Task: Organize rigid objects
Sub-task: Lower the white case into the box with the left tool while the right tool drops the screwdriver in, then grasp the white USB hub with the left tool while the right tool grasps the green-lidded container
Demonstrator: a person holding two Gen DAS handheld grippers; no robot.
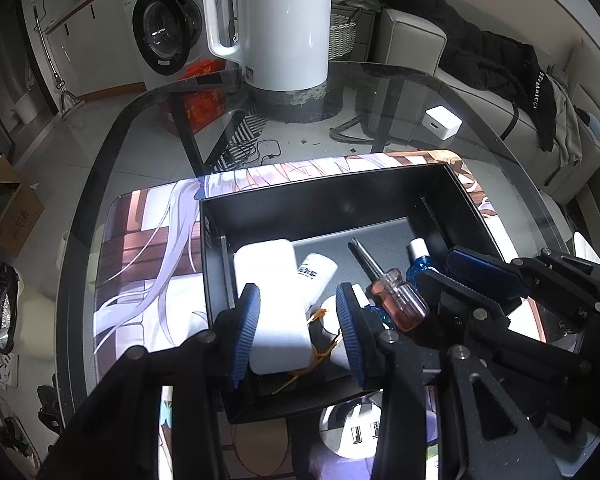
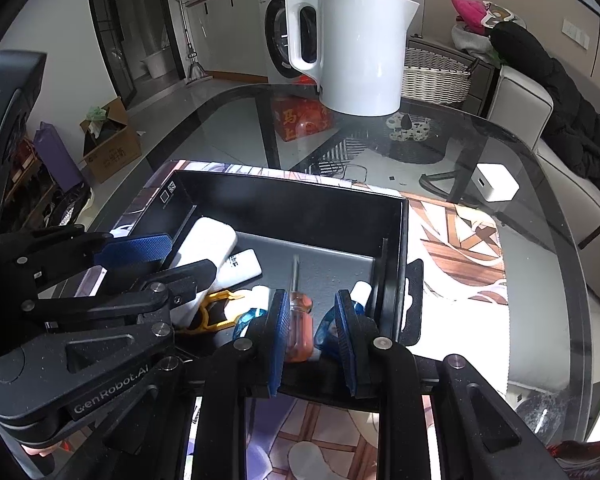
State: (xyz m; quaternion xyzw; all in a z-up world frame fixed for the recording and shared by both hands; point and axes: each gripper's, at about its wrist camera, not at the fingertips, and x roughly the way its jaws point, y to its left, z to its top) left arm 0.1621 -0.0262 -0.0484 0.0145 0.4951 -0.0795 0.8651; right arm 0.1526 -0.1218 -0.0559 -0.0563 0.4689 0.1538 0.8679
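A black open box (image 1: 324, 196) (image 2: 300, 204) sits on a printed mat on the glass table. In it lie a white power bank (image 1: 276, 300) (image 2: 206, 242), a white tube (image 1: 316, 274) (image 2: 242, 266), a screwdriver with an orange handle (image 1: 396, 292) (image 2: 298, 320), a small blue bottle (image 1: 418, 258) (image 2: 358, 300) and a yellow clip (image 2: 216, 312). My left gripper (image 1: 298, 332) is open over the near end of the power bank, its pads either side of it. My right gripper (image 2: 312, 336) is open around the screwdriver handle, not clamping it.
A white kettle (image 1: 280, 24) (image 2: 356, 48) stands at the table's far side. A small white charger (image 1: 443, 122) (image 2: 496, 182) lies on the glass to the right. The printed mat (image 1: 148, 264) (image 2: 456, 248) surrounds the box. A sofa with dark clothes lies beyond the right edge.
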